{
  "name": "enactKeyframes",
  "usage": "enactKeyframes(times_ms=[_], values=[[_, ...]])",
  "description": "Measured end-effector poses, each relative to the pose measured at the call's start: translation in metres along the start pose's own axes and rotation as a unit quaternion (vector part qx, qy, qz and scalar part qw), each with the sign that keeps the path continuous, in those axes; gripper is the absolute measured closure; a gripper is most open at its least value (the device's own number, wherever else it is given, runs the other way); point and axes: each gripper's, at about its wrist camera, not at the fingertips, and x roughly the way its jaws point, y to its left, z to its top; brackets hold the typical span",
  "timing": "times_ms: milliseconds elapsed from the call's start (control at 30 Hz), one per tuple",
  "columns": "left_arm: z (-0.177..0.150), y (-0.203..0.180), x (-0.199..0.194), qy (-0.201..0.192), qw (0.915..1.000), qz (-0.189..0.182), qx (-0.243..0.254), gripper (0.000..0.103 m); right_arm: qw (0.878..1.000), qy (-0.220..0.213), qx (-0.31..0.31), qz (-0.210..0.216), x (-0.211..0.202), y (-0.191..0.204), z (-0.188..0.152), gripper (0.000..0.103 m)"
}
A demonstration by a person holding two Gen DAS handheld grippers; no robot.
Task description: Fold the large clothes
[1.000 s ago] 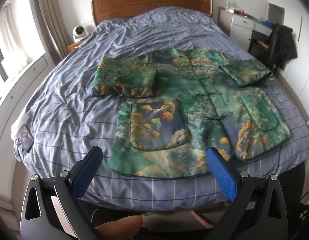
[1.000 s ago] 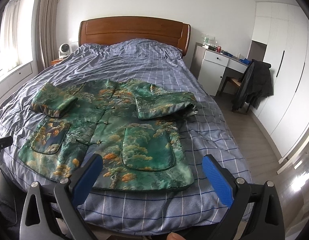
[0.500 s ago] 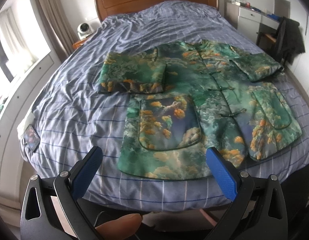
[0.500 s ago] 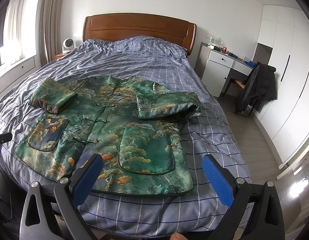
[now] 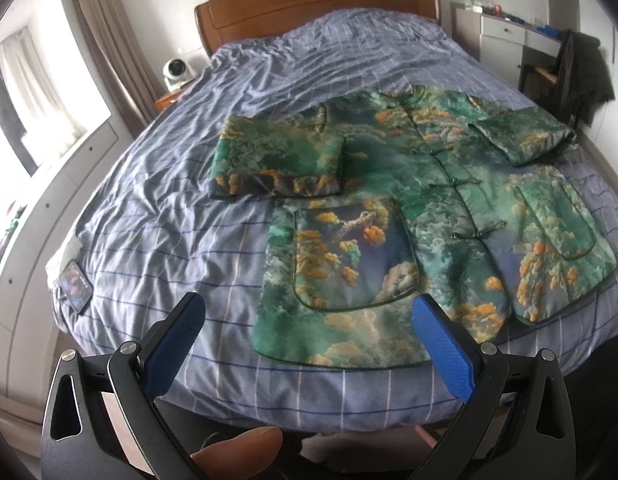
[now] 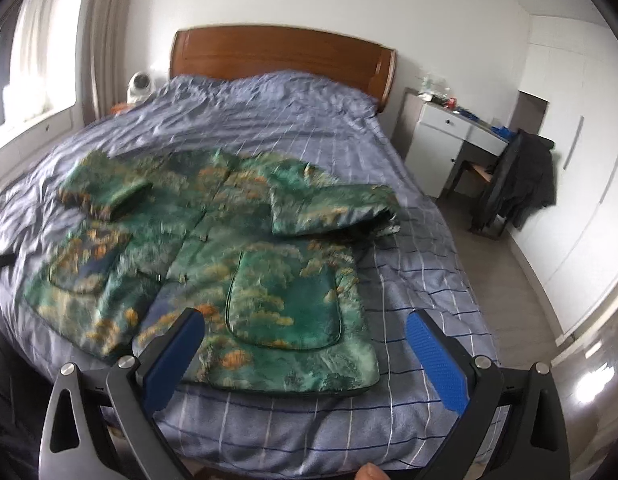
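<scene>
My left gripper (image 5: pixel 309 320): jaws wide apart, blue pads bare, holding nothing, poised over the foot edge of the bed (image 5: pixel 157 216) with the near hem of the jacket (image 5: pixel 393 216) between them. My right gripper (image 6: pixel 305 340): jaws likewise wide, empty, framing the jacket's other lower corner and pocket. Jacket (image 6: pixel 245 264): green with orange and blue landscape print, frog-button front, two large patch pockets; lying flat and face up across the lower half of the bed, both sleeves folded inward onto the chest. Bed: blue-grey checked cover, creased; wooden headboard (image 5: pixel 317 4) at the far end. Phone (image 5: pixel 73 286): on the bed's left edge, well apart from the jacket. Small white fan (image 5: pixel 176 73): beside the headboard. White dresser (image 6: pixel 449 144) and a chair draped with a dark garment (image 6: pixel 517 184): right of the bed.
</scene>
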Motion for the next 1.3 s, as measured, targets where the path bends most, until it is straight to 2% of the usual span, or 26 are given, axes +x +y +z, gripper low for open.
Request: enactKeyframes(times_ms=[67,233,367,567,667,733,867,933,1100,1133,1167,1200,1233,1267,1300], values=[[0.0,0.002,-0.003,-0.011,0.9999,-0.005,-0.005,0.0,1.0,0.011,-0.013,0.006,0.005,0.003,-0.003,0.0],[0.003,0.003,-0.011,-0.03,0.9991,-0.028,-0.011,0.0,1.0,0.006,-0.016,0.026,0.009,-0.001,0.002,0.0],[0.002,0.001,-0.017,-0.046,0.9988,-0.015,-0.009,0.0,0.999,-0.001,-0.023,0.041,0.013,-0.005,0.015,0.0],[0.002,0.002,-0.017,-0.032,0.9988,-0.036,-0.009,0.0,0.997,-0.007,-0.073,0.036,0.036,-0.003,0.037,0.0],[0.002,0.006,-0.012,-0.011,0.9979,-0.059,-0.026,0.0,0.994,-0.019,-0.102,0.044,0.058,0.004,0.047,0.0],[0.002,0.009,-0.011,-0.006,0.9973,-0.064,-0.035,0.0,0.989,-0.024,-0.143,0.04,0.092,0.016,0.058,0.0],[-0.005,0.016,-0.016,-0.015,0.9978,-0.045,-0.047,0.0,0.98,-0.006,-0.197,0.038,0.168,0.035,0.083,0.0],[-0.009,0.024,-0.017,-0.011,0.9975,-0.042,-0.055,0.0,0.973,0.021,-0.23,0.025,0.221,0.046,0.095,0.002],[-0.02,0.041,-0.011,0.008,0.9964,-0.032,-0.078,0.0,0.967,0.081,-0.242,0.003,0.305,0.05,0.1,0.002],[-0.022,0.045,-0.01,0.011,0.9961,-0.033,-0.081,0.0,0.967,0.092,-0.237,0.001,0.314,0.048,0.099,0.01],[-0.024,0.048,-0.008,0.014,0.9957,-0.034,-0.085,0.0,0.969,0.104,-0.224,-0.001,0.321,0.042,0.099,0.026],[-0.025,0.051,-0.006,0.017,0.9951,-0.035,-0.091,0.0,0.972,0.12,-0.202,0.016,0.325,0.033,0.1,0.038],[-0.025,0.053,-0.003,0.02,0.9946,-0.038,-0.095,0.0,0.975,0.131,-0.178,0.025,0.324,0.023,0.103,0.07],[-0.025,0.054,-0.001,0.022,0.9941,-0.041,-0.097,0.0,0.978,0.13,-0.164,0.013,0.32,0.014,0.104,0.078],[-0.024,0.054,0.001,0.023,0.9938,-0.045,-0.099,0.0,0.981,0.12,-0.15,0.009,0.313,0.005,0.107,0.081]])
